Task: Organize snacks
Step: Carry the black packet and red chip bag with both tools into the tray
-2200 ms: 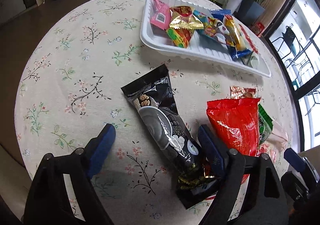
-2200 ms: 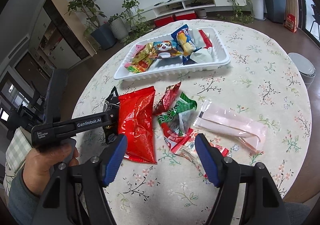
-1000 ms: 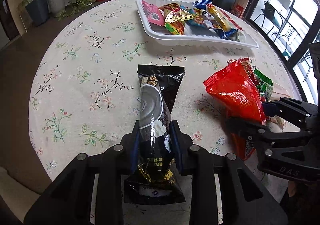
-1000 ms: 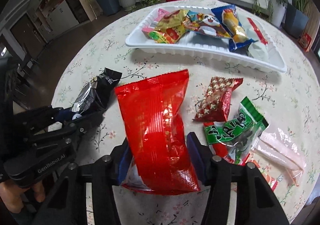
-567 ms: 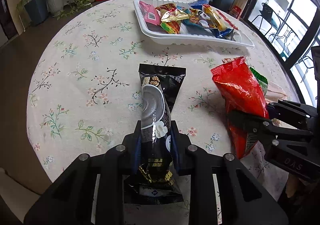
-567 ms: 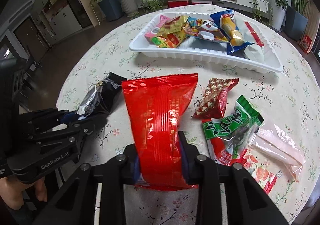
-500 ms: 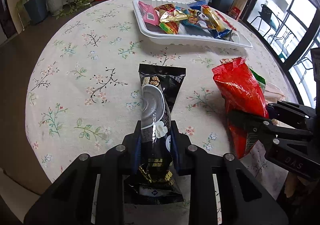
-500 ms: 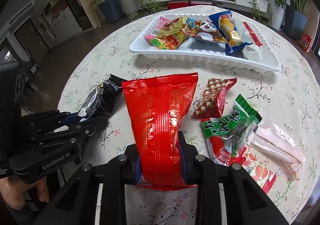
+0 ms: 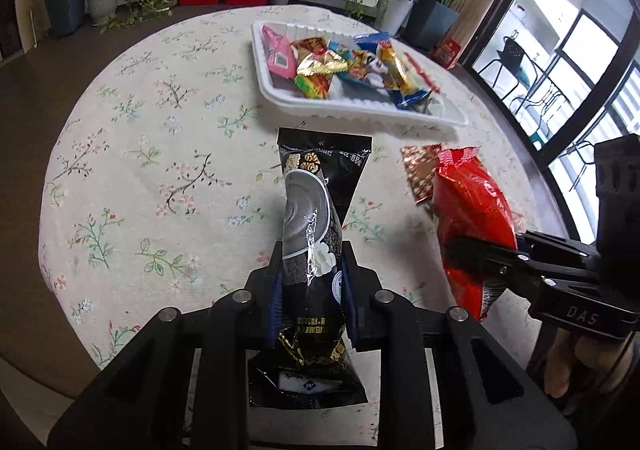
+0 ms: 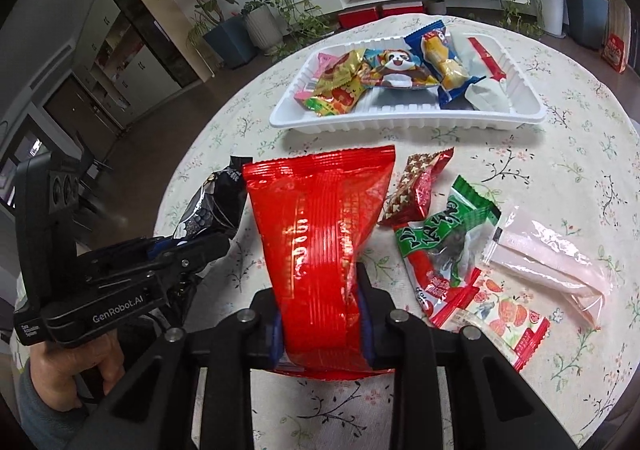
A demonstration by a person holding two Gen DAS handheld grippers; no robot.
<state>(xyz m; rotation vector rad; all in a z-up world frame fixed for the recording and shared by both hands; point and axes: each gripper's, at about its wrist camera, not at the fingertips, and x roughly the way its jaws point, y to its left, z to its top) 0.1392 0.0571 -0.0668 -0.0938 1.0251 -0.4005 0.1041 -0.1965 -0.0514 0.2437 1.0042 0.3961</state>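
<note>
My left gripper [image 9: 312,286] is shut on a long black snack packet [image 9: 310,218] and holds it above the round table. My right gripper [image 10: 318,290] is shut on a red snack bag [image 10: 320,218], also lifted. Each gripper shows in the other view: the right one with the red bag [image 9: 472,206] at the right, the left one with the black packet [image 10: 208,210] at the left. A white tray [image 9: 360,106] with several colourful snacks sits at the far side, also in the right wrist view [image 10: 404,122].
On the floral tablecloth [image 10: 580,122] lie a red starred packet [image 10: 416,186], a green and red packet [image 10: 444,238], a clear pink packet [image 10: 548,254] and a strawberry packet [image 10: 508,318]. Potted plants and a low white shelf stand beyond the table.
Both grippers closed on their packets and lifted them off the table. Over the last half second both have moved slightly forward toward the tray.
</note>
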